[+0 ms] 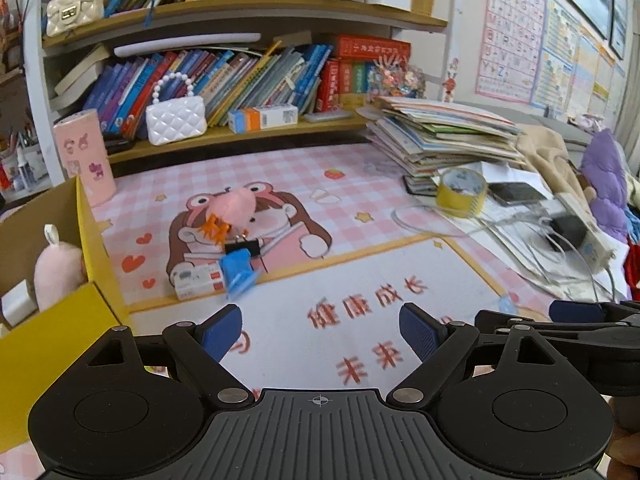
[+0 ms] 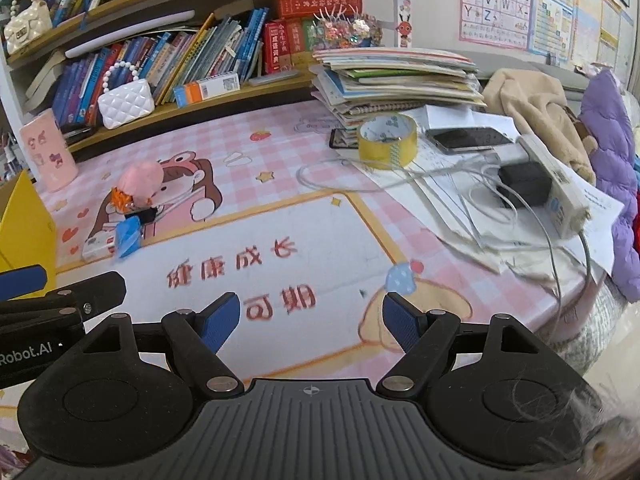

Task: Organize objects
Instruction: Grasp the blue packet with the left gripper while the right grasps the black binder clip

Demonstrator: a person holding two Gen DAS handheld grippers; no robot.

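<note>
where the cartoon girl is printed on the pink checked desk mat (image 1: 320,168), a small heap of loose things lies bunched together: a pink plush toy (image 1: 236,208) at the heap's far end, an orange spiky clip (image 1: 214,232) touching its near side, a black binder clip (image 1: 242,246) just in front of that, then a blue packet (image 1: 238,270) and a small white box (image 1: 198,280) side by side at the near end. from the right wrist view the same heap sits to the far left, the plush toy (image 2: 142,178) farthest back and the blue packet (image 2: 130,236) nearest.

left of the heap stands a yellow cardboard box (image 1: 94,232), open, with another pink plush (image 1: 56,268) inside it. behind the heap and left, a pink cartoon cup (image 1: 86,156) stands upright on the mat. further behind the heap runs a bookshelf with a white quilted purse (image 1: 176,120) on its lowest board. right of the heap, well apart, a roll of yellow tape (image 1: 462,190) stands near a stack of books and papers (image 1: 440,136), with a phone (image 2: 468,138) and white cables beside it.

the left gripper (image 1: 320,332) hovers over the mat nearer than the heap, its blue pads spread wide with nothing between them. the right gripper (image 2: 314,322) hangs just beside it, pads also apart and empty, over the printed red characters.
</note>
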